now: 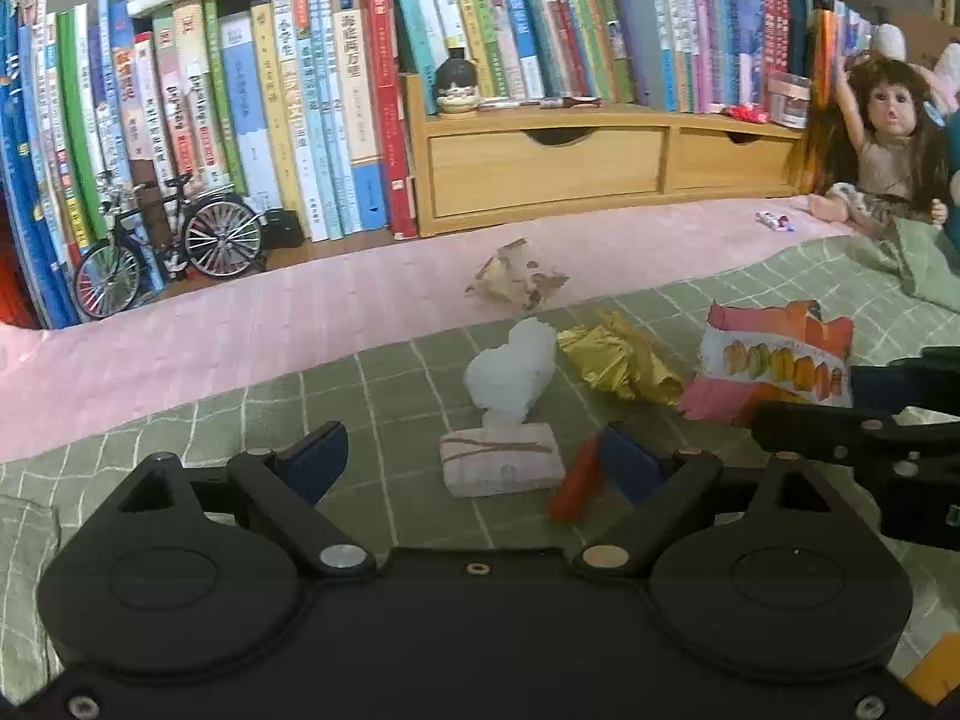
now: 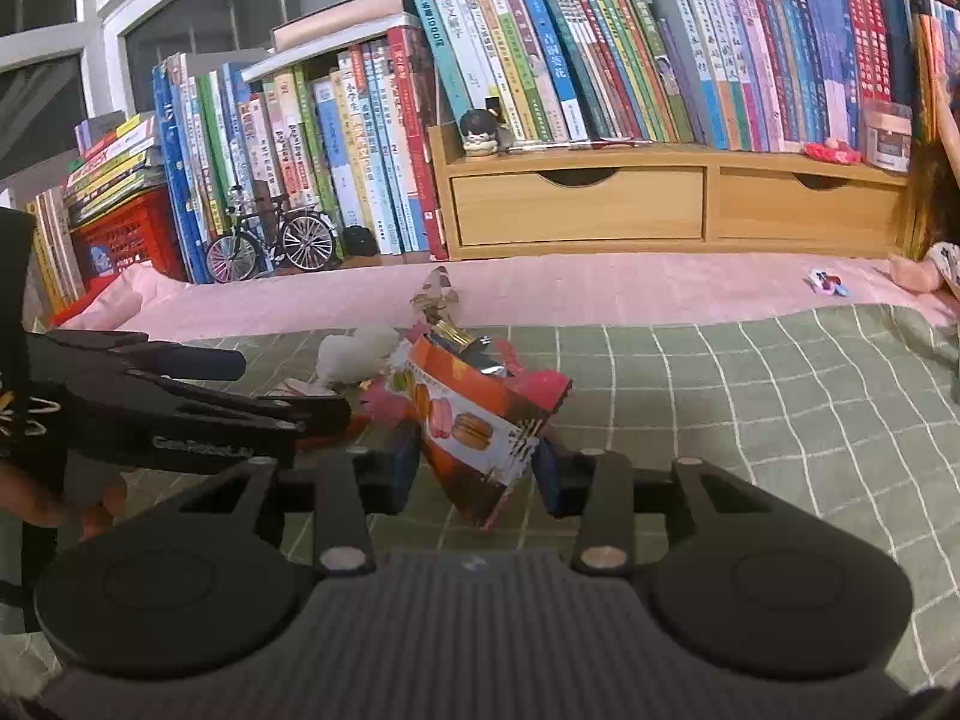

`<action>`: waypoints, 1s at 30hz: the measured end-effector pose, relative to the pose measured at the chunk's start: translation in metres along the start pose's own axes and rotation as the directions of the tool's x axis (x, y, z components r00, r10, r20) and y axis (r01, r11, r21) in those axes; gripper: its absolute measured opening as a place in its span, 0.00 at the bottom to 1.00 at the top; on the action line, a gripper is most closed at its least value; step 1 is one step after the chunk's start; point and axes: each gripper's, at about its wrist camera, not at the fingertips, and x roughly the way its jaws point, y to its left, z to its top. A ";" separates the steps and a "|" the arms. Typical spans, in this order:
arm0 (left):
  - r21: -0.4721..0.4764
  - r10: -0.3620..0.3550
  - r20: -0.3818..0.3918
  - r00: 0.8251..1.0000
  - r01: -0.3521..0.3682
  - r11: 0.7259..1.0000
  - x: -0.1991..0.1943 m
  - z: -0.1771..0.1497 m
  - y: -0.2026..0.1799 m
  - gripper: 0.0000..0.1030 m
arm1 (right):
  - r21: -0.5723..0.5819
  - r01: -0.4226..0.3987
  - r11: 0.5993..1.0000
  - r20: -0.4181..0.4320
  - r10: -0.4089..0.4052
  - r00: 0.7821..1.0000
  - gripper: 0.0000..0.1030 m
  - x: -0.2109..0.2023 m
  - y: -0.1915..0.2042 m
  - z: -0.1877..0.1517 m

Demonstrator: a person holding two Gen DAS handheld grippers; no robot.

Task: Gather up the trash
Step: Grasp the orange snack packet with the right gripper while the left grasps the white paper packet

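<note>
1. Your left gripper is wide open and holds nothing. It sits low in the middle of the left wrist view.
2. Between its blue pads lies a small pink pack with brown squiggles. It looks soft and light. Take it by its two long sides.
3. Just right of it, a red wrapper touches the right pad. It looks thin, and I think it may slip.
4. Above the pack sits a white tissue ball. It looks very light and squashy, so pinch it anywhere.
5. To its right is gold foil. It looks crinkly and will likely crush when you squeeze it.
6. Higher up, on the pink cloth, lies a brown crumpled wrapper.
7. Your right gripper, low in the middle of the right wrist view, is closed on the macaron snack bag. Both pads press its lower end. The bag looks light, thin and shiny, so hold it firmly.
8. The bag shows pictures of macarons; I cannot read its words.
9. The books at the top have Chinese titles, too small to read surely.
10. The left gripper's side has small raised letters at the left of the right wrist view. I cannot read them surely.
</note>
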 end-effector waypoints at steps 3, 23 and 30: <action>-0.031 0.013 -0.013 1.000 -0.013 0.999 0.003 0.000 0.004 0.88 | -0.024 -0.001 1.000 0.004 0.001 1.000 0.47 -0.001 0.004 -0.001; -0.079 -0.072 -0.027 0.997 0.070 0.994 -0.006 -0.005 0.021 0.75 | -0.055 -0.024 0.998 -0.012 0.023 1.000 0.52 -0.001 0.007 -0.003; -0.207 -0.043 -0.015 0.999 0.039 0.978 -0.006 -0.008 0.044 0.82 | -0.057 -0.028 0.998 -0.016 0.028 0.999 0.52 -0.001 0.008 -0.004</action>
